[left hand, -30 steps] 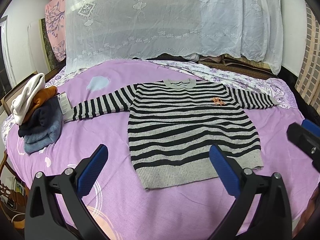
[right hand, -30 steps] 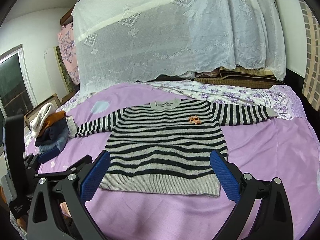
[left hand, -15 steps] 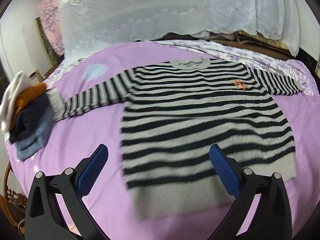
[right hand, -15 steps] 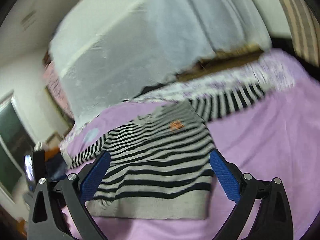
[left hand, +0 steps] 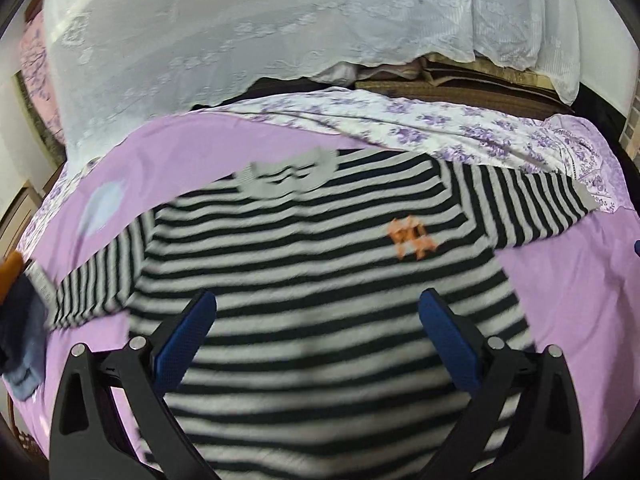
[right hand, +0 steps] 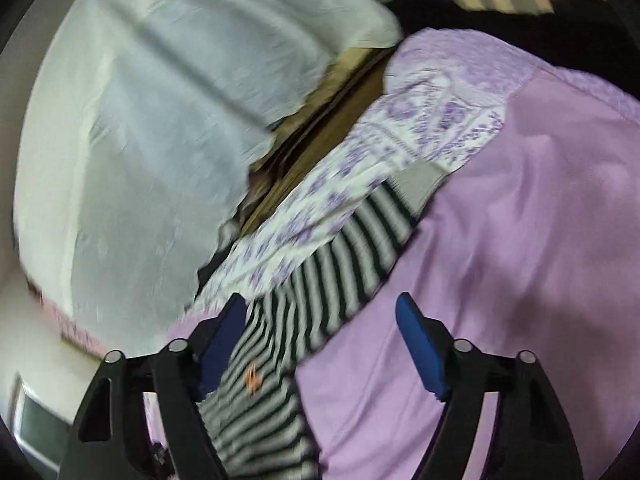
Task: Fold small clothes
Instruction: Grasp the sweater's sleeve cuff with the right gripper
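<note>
A black and grey striped sweater with an orange chest emblem lies flat on the purple bedsheet, sleeves spread. My left gripper is open and empty, low over the sweater's body. In the right wrist view the sweater's right sleeve runs up to its grey cuff. My right gripper is open and empty, tilted, just short of that sleeve near the shoulder. The view is blurred.
A pile of folded clothes sits at the bed's left edge. A white lace cover drapes over bedding at the back. A floral sheet lies behind the sweater's collar and right sleeve.
Both grippers have moved forward toward the sweater. The left now hovers over its body; the right has swung right and tilted toward the right sleeve. Both stay open.
</note>
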`<state>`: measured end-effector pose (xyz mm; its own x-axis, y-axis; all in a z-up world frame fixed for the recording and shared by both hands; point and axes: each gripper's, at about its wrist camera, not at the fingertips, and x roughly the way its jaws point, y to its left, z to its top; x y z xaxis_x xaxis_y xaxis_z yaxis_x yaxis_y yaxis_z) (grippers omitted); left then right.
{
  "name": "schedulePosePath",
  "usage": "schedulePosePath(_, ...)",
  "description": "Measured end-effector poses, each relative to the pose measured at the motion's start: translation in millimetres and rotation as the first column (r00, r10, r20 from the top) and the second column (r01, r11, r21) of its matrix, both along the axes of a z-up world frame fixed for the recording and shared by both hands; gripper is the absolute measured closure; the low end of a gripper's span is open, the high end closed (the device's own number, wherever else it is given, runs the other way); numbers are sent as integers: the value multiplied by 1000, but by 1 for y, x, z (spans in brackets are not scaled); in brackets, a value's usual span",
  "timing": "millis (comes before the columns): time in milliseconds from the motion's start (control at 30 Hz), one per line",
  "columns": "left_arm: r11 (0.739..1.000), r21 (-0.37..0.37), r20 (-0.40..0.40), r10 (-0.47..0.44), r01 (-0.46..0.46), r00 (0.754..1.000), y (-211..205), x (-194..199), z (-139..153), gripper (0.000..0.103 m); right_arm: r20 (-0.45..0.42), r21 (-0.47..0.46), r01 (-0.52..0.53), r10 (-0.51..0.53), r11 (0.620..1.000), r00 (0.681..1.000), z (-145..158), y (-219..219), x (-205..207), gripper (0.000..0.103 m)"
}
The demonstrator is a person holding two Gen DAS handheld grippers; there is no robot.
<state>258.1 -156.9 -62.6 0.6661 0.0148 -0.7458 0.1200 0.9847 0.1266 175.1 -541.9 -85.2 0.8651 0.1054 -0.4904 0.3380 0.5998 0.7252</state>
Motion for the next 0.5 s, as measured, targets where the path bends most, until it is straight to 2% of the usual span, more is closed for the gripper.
schedulePosePath(67, 1000, 10, -11, -5, 5, 1000, -14, 14, -4, 4, -11, 61, 26, -26, 998, 1000, -11, -18, 16, 32)
schedulePosePath(200, 1000, 13, -57, 24, -23, 998, -37, 51, -22, 4, -51, 115, 79, -73, 990, 996, -32, -39, 47, 39)
schedulePosePath(300, 999, -22, -127, 38, -41, 991, -44, 69, -49, 4, -94, 128, 116, -105, 985, 990, -50, -48, 65, 45)
schedulePosePath(400, 999, -4, -180, 41, -42, 983, -50, 83, -80, 4, -126, 141, 155, -137, 978, 982, -68, -59, 78, 47)
schedulePosePath(500, 999, 2, -180, 44, -44, 983, -51, 89, -103, 4, -130, 132, 178, -161, 975, 978, -78, -67, 84, 47)
